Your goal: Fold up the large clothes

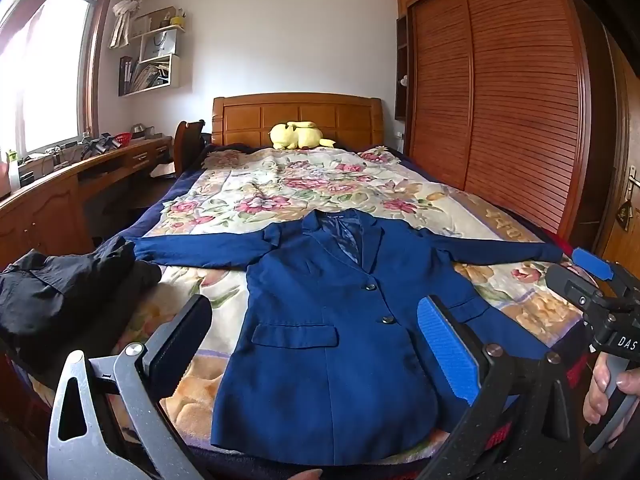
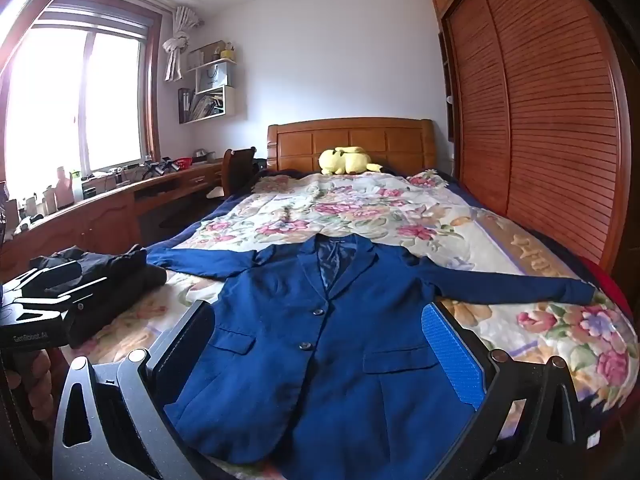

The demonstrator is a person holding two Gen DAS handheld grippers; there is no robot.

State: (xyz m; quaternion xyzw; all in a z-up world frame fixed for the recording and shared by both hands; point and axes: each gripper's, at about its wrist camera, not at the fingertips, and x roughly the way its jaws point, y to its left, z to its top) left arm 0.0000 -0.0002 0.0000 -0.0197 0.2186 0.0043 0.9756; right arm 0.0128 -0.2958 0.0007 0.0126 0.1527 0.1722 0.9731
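A dark blue blazer (image 1: 328, 340) lies flat, front up and buttoned, on the floral bedspread (image 1: 280, 184), both sleeves spread out sideways. It also shows in the right wrist view (image 2: 320, 344). My left gripper (image 1: 316, 340) is open and empty, held above the blazer's lower hem. My right gripper (image 2: 320, 348) is open and empty, also above the lower part of the blazer. The right gripper shows at the right edge of the left wrist view (image 1: 592, 280).
A pile of black clothes (image 1: 68, 284) lies on the bed's left side near the left sleeve. A yellow plush toy (image 1: 298, 135) sits by the wooden headboard (image 1: 296, 116). A wooden desk (image 1: 80, 184) runs along the left; a slatted wardrobe (image 1: 500, 100) stands on the right.
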